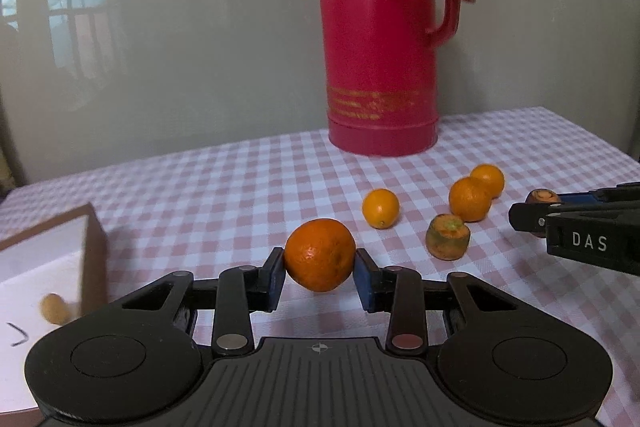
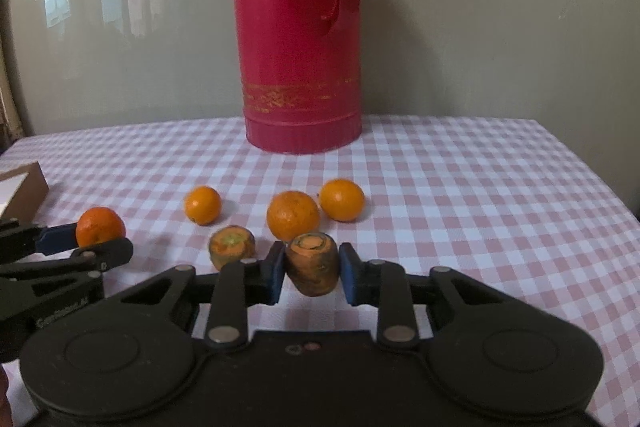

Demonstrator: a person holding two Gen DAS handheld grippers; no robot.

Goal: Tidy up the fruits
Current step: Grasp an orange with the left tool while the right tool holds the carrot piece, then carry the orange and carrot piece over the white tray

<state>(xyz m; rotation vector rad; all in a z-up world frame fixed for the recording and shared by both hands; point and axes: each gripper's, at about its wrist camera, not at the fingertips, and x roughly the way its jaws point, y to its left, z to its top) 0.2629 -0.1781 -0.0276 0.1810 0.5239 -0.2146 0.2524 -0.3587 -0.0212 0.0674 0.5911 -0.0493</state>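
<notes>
My left gripper [image 1: 319, 269] is shut on a mandarin [image 1: 320, 255], held just above the checked tablecloth; the same mandarin [image 2: 100, 226] shows at the left of the right wrist view. My right gripper [image 2: 312, 269] is shut on a carrot stump [image 2: 313, 264], cut end up. Another carrot stump [image 1: 447, 237] [image 2: 232, 247] lies on the cloth between both grippers. Three oranges rest behind: a small one [image 1: 380, 207] [image 2: 203, 205], a larger one [image 1: 469, 199] [image 2: 293, 215] and one beside it [image 1: 489, 179] [image 2: 342, 199].
A tall red thermos jug [image 1: 380, 39] [image 2: 302, 43] stands at the back of the table [image 2: 480, 187]. A cardboard box [image 1: 94, 255] [image 2: 24, 187] with a white inside sits at the left; a blurred brownish piece [image 1: 54, 308] lies in it.
</notes>
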